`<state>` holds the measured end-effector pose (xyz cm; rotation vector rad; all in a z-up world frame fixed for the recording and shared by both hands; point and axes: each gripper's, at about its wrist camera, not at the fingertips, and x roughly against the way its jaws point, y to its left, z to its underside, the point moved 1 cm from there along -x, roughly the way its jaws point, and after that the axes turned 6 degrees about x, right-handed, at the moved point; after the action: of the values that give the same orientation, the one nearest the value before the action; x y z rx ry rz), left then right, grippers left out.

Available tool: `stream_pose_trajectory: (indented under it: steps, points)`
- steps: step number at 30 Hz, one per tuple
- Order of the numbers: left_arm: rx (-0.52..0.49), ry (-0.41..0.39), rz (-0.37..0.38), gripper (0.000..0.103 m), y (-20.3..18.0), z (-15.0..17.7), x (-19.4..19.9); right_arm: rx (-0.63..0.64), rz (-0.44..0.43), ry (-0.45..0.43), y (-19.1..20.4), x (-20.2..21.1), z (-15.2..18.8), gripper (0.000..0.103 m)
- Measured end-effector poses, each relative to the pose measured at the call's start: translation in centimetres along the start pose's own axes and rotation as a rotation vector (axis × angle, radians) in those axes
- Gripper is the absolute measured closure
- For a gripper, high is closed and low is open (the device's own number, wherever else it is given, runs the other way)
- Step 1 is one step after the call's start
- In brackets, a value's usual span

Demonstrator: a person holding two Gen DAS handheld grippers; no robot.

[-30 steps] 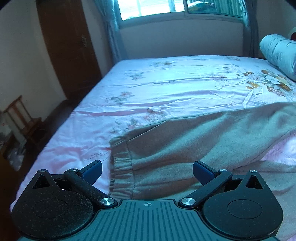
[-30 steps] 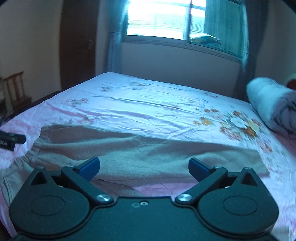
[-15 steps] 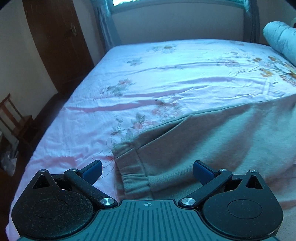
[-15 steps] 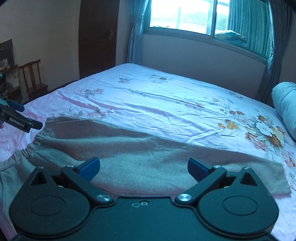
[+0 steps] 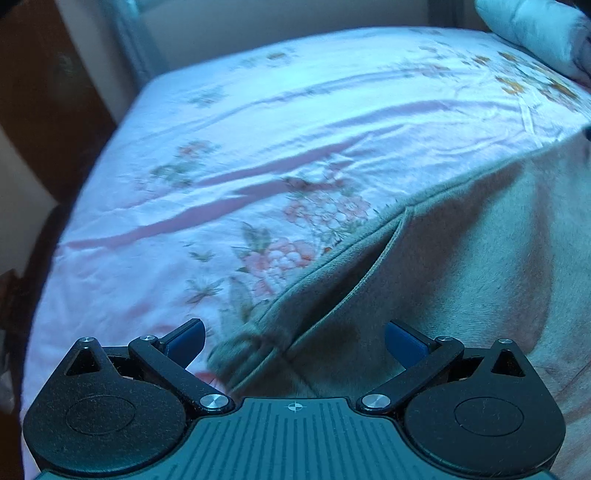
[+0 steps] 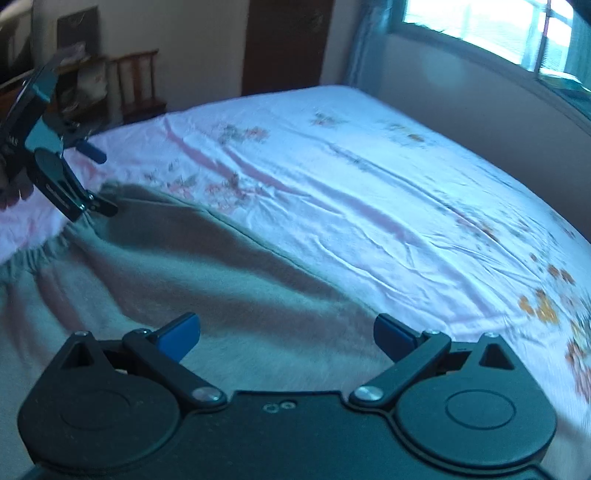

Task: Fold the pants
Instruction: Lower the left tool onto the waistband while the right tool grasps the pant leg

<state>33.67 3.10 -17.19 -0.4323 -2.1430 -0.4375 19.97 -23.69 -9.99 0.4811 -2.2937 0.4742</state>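
Note:
Grey sweatpants [image 5: 461,266] lie flat along the near side of a bed with a pink floral sheet [image 5: 280,140]. Their elastic waistband corner [image 5: 240,343] sits between the fingers of my left gripper [image 5: 293,341], which is open just above it. A pocket slit [image 5: 354,284] runs up from there. My right gripper [image 6: 286,338] is open and empty, low over the pants' leg [image 6: 221,295]. The left gripper also shows in the right wrist view [image 6: 94,181], open at the waistband end [image 6: 33,258].
A rolled white pillow [image 5: 535,33] lies at the bed's far right. A wooden door [image 6: 284,44], a chair [image 6: 136,85] and cluttered furniture [image 6: 74,74] stand past the bed's left edge. A window [image 6: 491,33] is on the far wall.
Both grippers have dropped lower and closer to the pants. The left one has closed in on the waistband corner. The right view has swung leftward along the leg.

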Motion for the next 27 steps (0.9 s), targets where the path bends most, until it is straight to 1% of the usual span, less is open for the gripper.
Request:
stream_pose_trajectory:
  steps: [3,5,6,7,8,9,10,11,12,13,14,15,16,17,18,19,20,21,23,25,26,27]
  points:
    - [-0.025,0.027,0.039,0.001,0.3,0.0,-1.9,0.037,-0.028,0.024,-1.0,-2.0,-0.8,0.009]
    - [-0.017,0.062,0.086,0.018,0.7,0.0,-3.1,0.057,-0.041,0.037,-1.6,-3.2,-1.4,0.010]
    - [-0.006,0.074,0.108,0.019,1.0,0.1,-3.6,0.068,-0.048,0.049,-1.9,-3.9,-1.7,0.011]
    - [-0.007,0.072,0.120,0.022,1.1,0.2,-3.9,0.079,-0.054,0.061,-2.2,-4.5,-1.9,0.012]
    - [-0.007,0.075,0.133,0.030,1.2,0.2,-4.1,0.088,-0.058,0.072,-2.5,-5.1,-2.1,0.019]
    - [-0.006,0.079,0.138,0.032,1.3,0.3,-4.3,0.093,-0.066,0.085,-2.9,-5.8,-2.2,0.044]
    - [-0.006,0.077,0.136,0.037,1.4,0.3,-4.4,0.095,-0.083,0.108,-3.3,-6.4,-2.4,0.064]
    - [-0.001,0.074,0.135,0.044,1.6,0.4,-4.5,0.091,-0.103,0.142,-3.7,-7.2,-2.5,0.079]
    - [0.004,0.069,0.133,0.049,1.7,0.5,-4.4,0.093,-0.113,0.166,-4.0,-7.8,-2.6,0.071]
    - [0.009,0.063,0.132,0.058,1.9,0.6,-4.3,0.105,-0.111,0.168,-4.1,-8.2,-2.6,0.071]
    - [0.015,0.058,0.132,0.063,2.1,0.6,-4.2,0.118,-0.113,0.167,-4.3,-8.5,-2.6,0.071]
    - [0.018,0.054,0.133,0.065,2.2,0.7,-4.1,0.122,-0.121,0.175,-4.5,-8.9,-2.7,0.071]
    - [0.016,0.046,0.133,0.070,2.2,0.8,-4.0,0.121,-0.126,0.182,-4.7,-9.2,-2.8,0.070]
    - [0.010,0.039,0.130,0.072,2.2,0.9,-3.7,0.123,-0.125,0.180,-5.0,-9.4,-2.9,0.066]
    - [0.008,0.034,0.126,0.072,2.1,0.9,-3.6,0.126,-0.126,0.173,-5.3,-9.5,-3.1,0.059]
    - [0.002,0.031,0.121,0.073,2.0,0.9,-3.6,0.125,-0.131,0.174,-5.6,-9.7,-3.1,0.055]
    - [-0.003,0.027,0.116,0.075,1.8,0.9,-3.5,0.124,-0.148,0.191,-5.8,-10.1,-3.1,0.049]
    - [-0.008,0.024,0.110,0.076,1.7,0.9,-3.4,0.127,-0.173,0.210,-5.9,-10.5,-3.0,0.048]
    - [-0.019,0.019,0.100,0.078,1.5,0.8,-3.3,0.148,-0.192,0.246,-5.8,-11.5,-2.9,0.049]
    - [-0.014,0.012,0.089,0.078,1.4,0.9,-3.1,0.169,-0.183,0.272,-5.8,-12.4,-2.7,0.053]
    - [-0.011,0.010,0.084,0.078,1.3,1.0,-3.0,0.164,-0.183,0.281,-5.8,-12.8,-2.6,0.057]
    - [-0.009,0.006,0.075,0.078,1.2,1.1,-2.9,0.152,-0.189,0.285,-5.9,-12.9,-2.5,0.066]
